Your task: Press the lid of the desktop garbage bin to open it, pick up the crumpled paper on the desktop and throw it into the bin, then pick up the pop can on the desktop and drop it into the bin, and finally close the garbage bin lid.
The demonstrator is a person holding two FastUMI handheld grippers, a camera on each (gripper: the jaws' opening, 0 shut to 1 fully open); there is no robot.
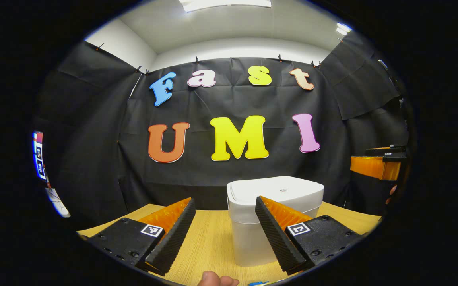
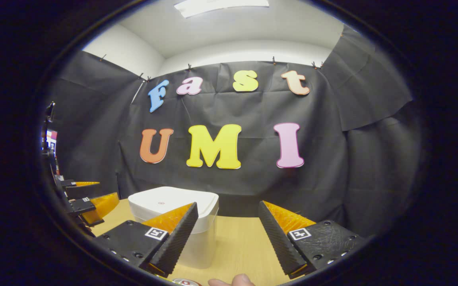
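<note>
Hovering above the tabletop (image 1: 213,238), the left hand-held gripper (image 1: 225,206) has its two fingers spread wide with nothing between them. Just past its right finger stands the white garbage bin (image 1: 276,198), upright on the wood with its lid (image 1: 280,188) closed flat. A fingertip (image 1: 215,280) of the person shows at the bottom edge of the left gripper view, and a small blue scrap (image 1: 259,283) lies beside it, too little of it showing to tell what it is. Far off at the right edge of that view the other gripper hangs in the air beside the black cloth wall (image 1: 229,167).

The right hand-held gripper (image 2: 227,210) is likewise wide apart and empty over the tabletop (image 2: 245,242). The garbage bin (image 2: 177,210) sits behind its left finger, lid (image 2: 169,198) shut. At the bottom edge of the right gripper view the rim of a pop can (image 2: 186,282) peeks in, next to a fingertip (image 2: 233,281). The left gripper appears at the far left of this view, raised near the bin.
</note>
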